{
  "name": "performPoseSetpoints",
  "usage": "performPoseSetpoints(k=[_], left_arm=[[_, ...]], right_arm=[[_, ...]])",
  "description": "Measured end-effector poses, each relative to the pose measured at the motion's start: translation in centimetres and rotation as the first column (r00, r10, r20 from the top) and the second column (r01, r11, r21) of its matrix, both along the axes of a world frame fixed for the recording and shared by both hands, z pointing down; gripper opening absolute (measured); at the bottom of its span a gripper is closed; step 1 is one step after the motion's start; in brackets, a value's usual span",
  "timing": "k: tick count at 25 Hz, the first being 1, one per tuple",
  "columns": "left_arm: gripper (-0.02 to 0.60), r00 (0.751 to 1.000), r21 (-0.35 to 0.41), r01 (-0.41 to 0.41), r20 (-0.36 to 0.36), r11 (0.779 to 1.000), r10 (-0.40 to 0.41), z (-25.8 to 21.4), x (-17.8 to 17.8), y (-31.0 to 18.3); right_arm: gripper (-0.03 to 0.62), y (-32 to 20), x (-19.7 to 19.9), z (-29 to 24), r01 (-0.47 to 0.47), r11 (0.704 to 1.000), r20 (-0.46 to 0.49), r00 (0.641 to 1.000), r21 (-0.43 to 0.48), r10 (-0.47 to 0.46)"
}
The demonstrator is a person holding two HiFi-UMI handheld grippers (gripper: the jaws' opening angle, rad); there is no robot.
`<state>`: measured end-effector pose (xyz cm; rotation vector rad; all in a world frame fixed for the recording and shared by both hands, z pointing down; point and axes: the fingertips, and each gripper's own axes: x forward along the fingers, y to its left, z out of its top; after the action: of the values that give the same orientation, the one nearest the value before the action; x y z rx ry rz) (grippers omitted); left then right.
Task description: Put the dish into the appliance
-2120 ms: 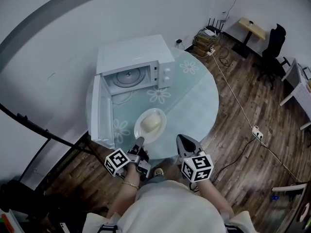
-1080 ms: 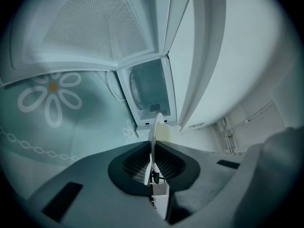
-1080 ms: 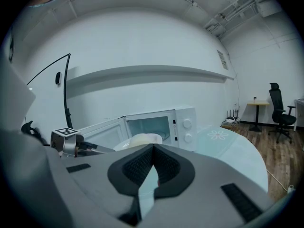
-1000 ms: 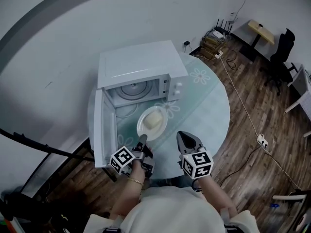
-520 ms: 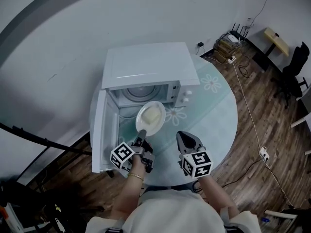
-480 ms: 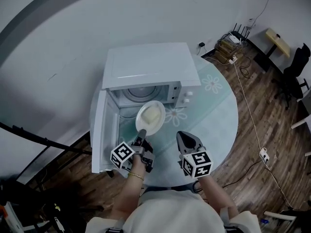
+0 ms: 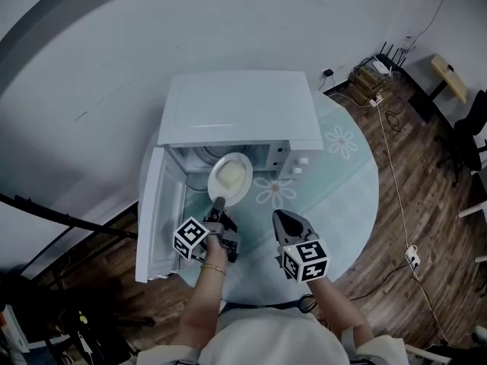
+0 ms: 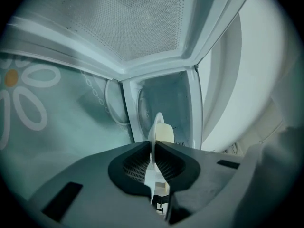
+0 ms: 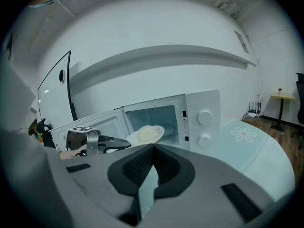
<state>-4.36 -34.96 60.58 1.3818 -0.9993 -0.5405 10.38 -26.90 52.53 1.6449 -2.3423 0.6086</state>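
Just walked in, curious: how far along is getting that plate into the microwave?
Done: the white microwave has its door open, and the round white plate of pale food is off the round glass table. In hand: the left claw grips its rim at the oven's mouth. Left: set it on the glass turntable, let go. The right claw is shut, empty.

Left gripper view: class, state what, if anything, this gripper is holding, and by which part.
The left gripper holds the white dish by its near rim, with the edge pinched between the fingers.
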Motion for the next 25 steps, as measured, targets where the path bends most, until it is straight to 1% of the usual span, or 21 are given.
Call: performPoseSetpoints(k=[9, 12, 25], left_arm=[[0.032, 0.997, -0.022, 0.08, 0.021, 0.997, -0.08, 2.2, -0.3, -3.1], [0.032, 0.995, -0.028, 0.096, 0.031, 0.995, -0.095, 2.9, -0.2, -3.8], [0.032, 0.987, -0.053, 0.157, 0.035, 0.986, -0.155, 4.4, -0.1, -7.0]], right_arm=[[0.006, -2.0, 0.4, 0.9, 0.033, 0.999, 0.015, 0.999, -0.013, -0.033], [0.005, -2.3, 0.6, 1.3, 0.04, 0.999, 0.015, 0.999, -0.018, -0.04], [0.006, -3.1, 0.9, 2.0, 0.059, 0.998, 0.022, 0.998, -0.03, -0.058]])
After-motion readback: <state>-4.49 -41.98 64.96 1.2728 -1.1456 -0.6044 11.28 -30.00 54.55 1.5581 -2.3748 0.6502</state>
